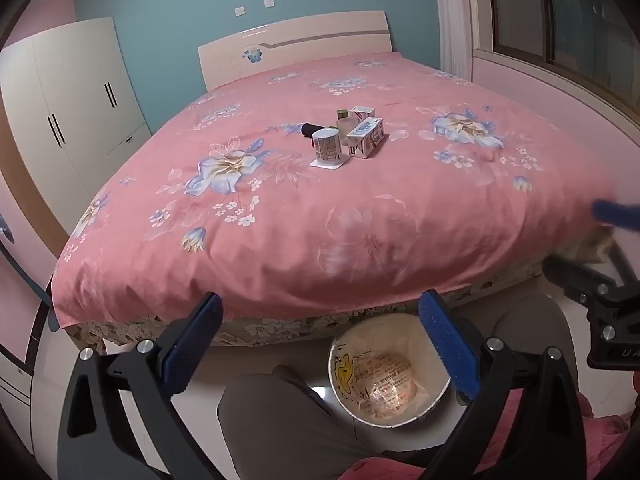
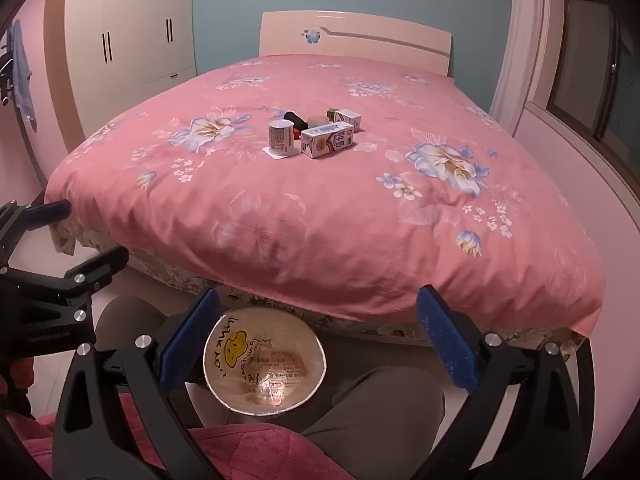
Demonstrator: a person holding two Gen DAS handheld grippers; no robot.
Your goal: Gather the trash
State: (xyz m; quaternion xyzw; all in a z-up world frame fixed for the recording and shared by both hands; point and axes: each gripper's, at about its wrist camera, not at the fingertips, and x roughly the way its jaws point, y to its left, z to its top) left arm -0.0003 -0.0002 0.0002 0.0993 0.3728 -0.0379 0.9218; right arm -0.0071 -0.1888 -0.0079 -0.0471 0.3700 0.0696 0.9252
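You face a bed covered with a pink floral bedspread (image 1: 360,220), and the trash sits in a small cluster near the middle of that bedspread. In the cluster, a white paper cup (image 1: 326,146) stands upside down on a flat white lid, a milk carton (image 1: 366,138) lies on its side just beside the cup, a second small carton (image 1: 362,112) stands behind it toward the headboard (image 1: 296,44), and a dark object (image 1: 310,130) lies behind the cup; what it is cannot be told. Your left gripper (image 1: 320,344) hangs below the foot edge of the bedspread with its blue pads spread wide and nothing between them. Your right gripper (image 2: 318,344) is likewise wide open and empty, beside the left one. Both are well apart from the cluster. On the floor at the foot of the bedspread, below both grippers, stands a bin (image 2: 264,360) lined with a printed plastic bag.
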